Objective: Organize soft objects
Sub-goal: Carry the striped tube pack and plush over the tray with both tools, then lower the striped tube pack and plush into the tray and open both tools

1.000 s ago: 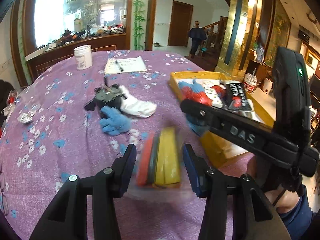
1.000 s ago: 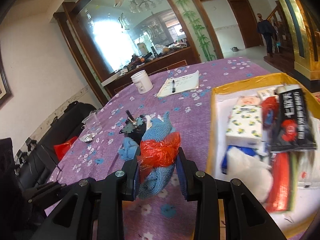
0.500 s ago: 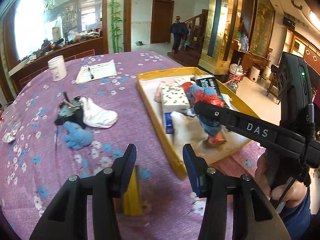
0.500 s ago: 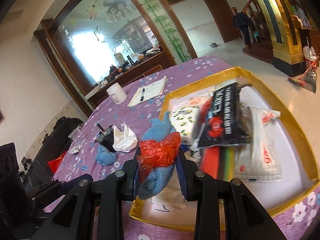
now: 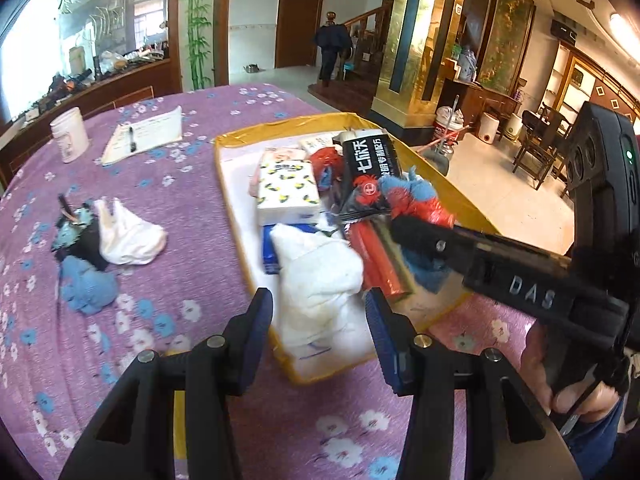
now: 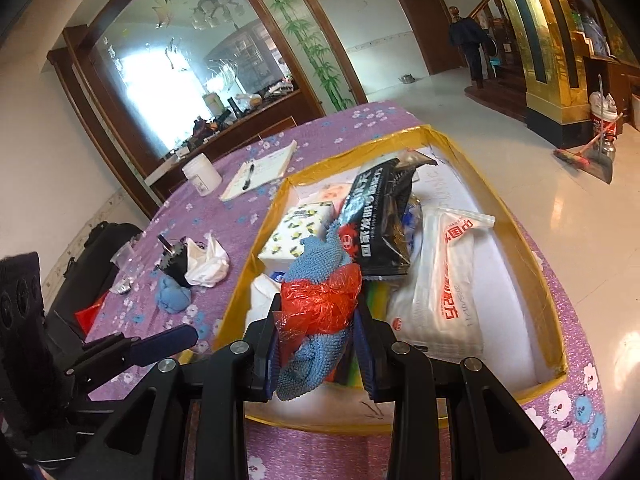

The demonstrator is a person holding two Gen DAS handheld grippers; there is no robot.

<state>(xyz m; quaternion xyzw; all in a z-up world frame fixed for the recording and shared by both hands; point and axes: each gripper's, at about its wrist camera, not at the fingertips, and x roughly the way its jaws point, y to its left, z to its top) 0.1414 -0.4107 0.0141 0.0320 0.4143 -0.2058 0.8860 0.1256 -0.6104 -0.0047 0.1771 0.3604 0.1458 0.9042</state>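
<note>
1. Left wrist view: the left gripper (image 5: 318, 322) hangs with its jaws apart and nothing between them, over the near rim of the yellow tray (image 5: 256, 256); bare purple tablecloth (image 5: 180, 248) lies open to the left, up to the white cloth (image 5: 128, 232).
2. Right wrist view: the right gripper (image 6: 318, 332) pinches a blue cloth (image 6: 310, 354) wrapped in red plastic (image 6: 320, 300) above the crowded tray (image 6: 532, 264); clear white floor shows by the far right wall.

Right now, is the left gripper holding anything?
No: in the left wrist view the left gripper has its jaws apart with nothing clamped, only the white cloth in the yellow tray showing beyond them.
</note>
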